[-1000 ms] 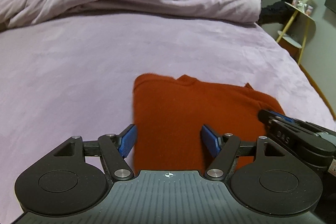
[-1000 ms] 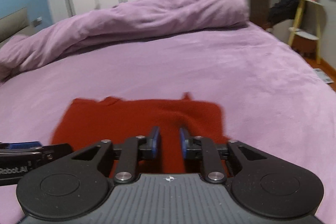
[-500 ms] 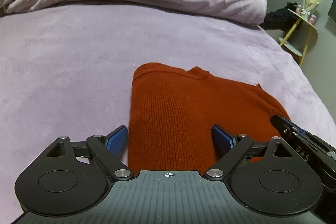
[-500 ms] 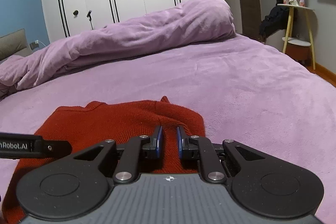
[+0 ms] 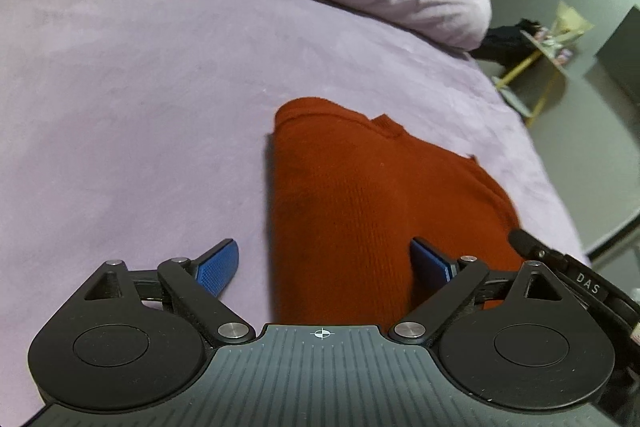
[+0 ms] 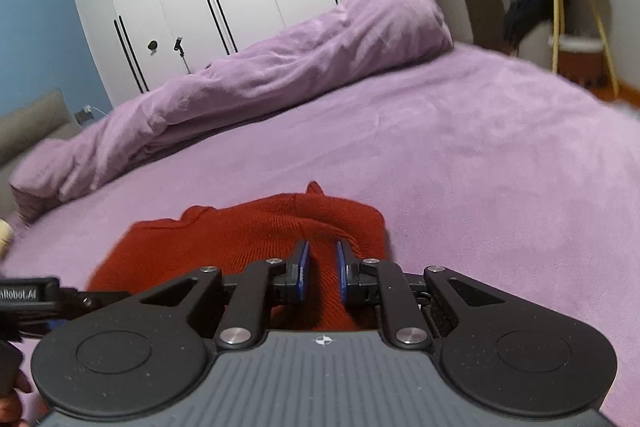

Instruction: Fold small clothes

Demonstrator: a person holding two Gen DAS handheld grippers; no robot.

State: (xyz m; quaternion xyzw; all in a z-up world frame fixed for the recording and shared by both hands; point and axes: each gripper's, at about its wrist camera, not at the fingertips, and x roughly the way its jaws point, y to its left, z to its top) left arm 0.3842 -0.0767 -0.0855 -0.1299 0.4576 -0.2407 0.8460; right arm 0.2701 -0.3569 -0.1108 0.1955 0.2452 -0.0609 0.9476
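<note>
Change: the left gripper (image 5: 324,267) has spread its blue pads wider than a second ago, and both views have tilted.
Left gripper: jaws wide apart, one pad over the purple bedsheet (image 5: 140,99), the other over the cloth, gripping nothing.
Right gripper (image 6: 322,275): pads close together, pinching a raised ridge of the red knit garment (image 6: 248,239).
Garment: the red knit garment (image 5: 360,211) lies folded on the bedsheet, its near right part lifted.
Background: a rolled purple duvet (image 6: 248,83) lies across the far side of the bed.
Containers: none visible.
</note>
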